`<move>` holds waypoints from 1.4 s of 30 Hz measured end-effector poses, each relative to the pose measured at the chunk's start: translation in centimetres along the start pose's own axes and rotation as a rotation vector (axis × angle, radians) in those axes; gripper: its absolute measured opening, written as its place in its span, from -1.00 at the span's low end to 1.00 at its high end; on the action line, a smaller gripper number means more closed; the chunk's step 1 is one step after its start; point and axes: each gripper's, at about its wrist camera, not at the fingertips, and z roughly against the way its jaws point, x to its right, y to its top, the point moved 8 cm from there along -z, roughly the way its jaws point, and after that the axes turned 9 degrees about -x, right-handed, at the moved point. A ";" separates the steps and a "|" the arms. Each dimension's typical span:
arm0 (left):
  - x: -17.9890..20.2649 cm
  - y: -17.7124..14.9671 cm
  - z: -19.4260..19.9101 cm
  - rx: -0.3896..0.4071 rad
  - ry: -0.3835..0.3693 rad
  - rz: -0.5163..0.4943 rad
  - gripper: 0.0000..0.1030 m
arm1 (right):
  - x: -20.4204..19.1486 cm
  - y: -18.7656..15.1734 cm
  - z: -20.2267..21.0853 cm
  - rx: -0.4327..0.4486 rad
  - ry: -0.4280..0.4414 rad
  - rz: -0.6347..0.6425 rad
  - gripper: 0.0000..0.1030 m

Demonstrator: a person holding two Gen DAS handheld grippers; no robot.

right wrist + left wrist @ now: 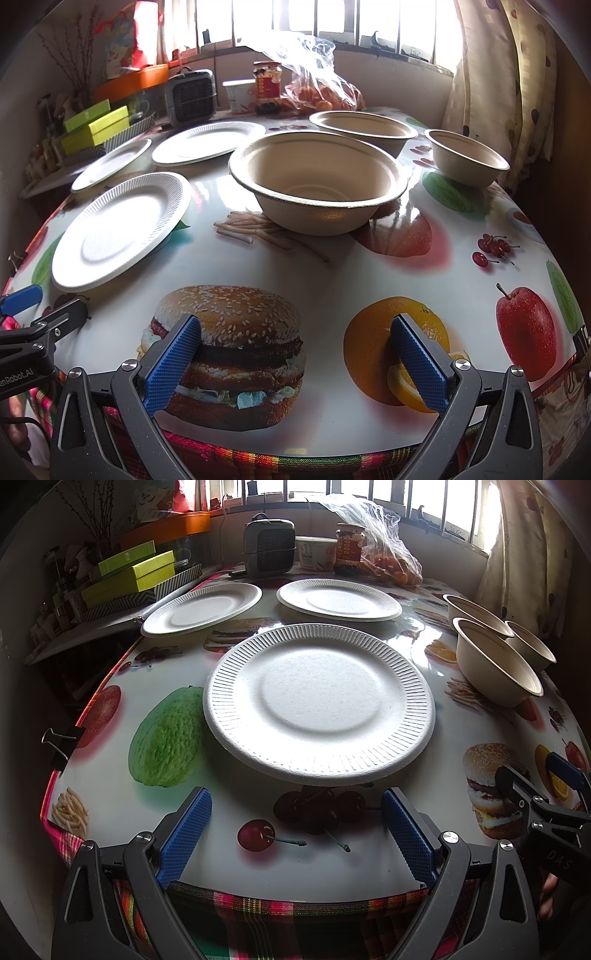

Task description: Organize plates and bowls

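Three white ribbed paper plates lie apart on the table: a near plate (pixel 319 703) just ahead of my open, empty left gripper (pixel 297 806), a far-left plate (pixel 202 608) and a far-middle plate (pixel 339 599). Three beige paper bowls stand at the right (pixel 495 662). In the right wrist view the nearest bowl (pixel 319 181) stands ahead of my open, empty right gripper (pixel 295 334), with two more bowls behind it (pixel 364 127) (pixel 467 157); the near plate shows at the left (pixel 122 229). Both grippers hover at the table's front edge.
The table (pixel 332 269) has a glossy food-print cover. At the back stand a small grey heater (pixel 269 546), a white cup (pixel 316 552), a jar (pixel 348 548) and a plastic bag of oranges (pixel 388 554). Green boxes (pixel 129 576) are stacked at the left. A curtain (pixel 506 81) hangs at the right.
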 end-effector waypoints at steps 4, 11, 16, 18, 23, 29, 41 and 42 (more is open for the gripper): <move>0.0 0.0 0.0 0.001 0.000 0.000 0.82 | 0.0 0.0 0.0 0.000 0.000 0.000 1.00; 0.0 0.0 0.0 0.000 0.000 -0.001 0.82 | 0.0 0.0 0.0 0.001 -0.001 -0.001 1.00; 0.0 0.0 0.0 -0.001 -0.001 -0.001 0.82 | 0.0 0.0 0.0 0.001 -0.001 -0.001 1.00; 0.0 0.0 0.0 -0.002 0.000 -0.002 0.82 | 0.0 0.0 0.0 0.001 0.000 -0.001 1.00; -0.2 0.2 0.2 -0.003 -0.003 -0.002 0.82 | 0.0 0.0 0.0 0.001 -0.001 -0.001 1.00; 0.0 0.4 0.0 -0.003 -0.004 -0.003 0.82 | 0.0 0.0 0.0 0.001 -0.001 -0.001 1.00; 0.0 0.4 0.0 -0.003 -0.004 -0.002 0.82 | 0.0 0.0 0.0 0.000 -0.001 -0.002 1.00; 0.0 0.3 0.0 -0.002 -0.004 -0.003 0.82 | -0.1 0.1 0.0 0.000 -0.001 -0.002 1.00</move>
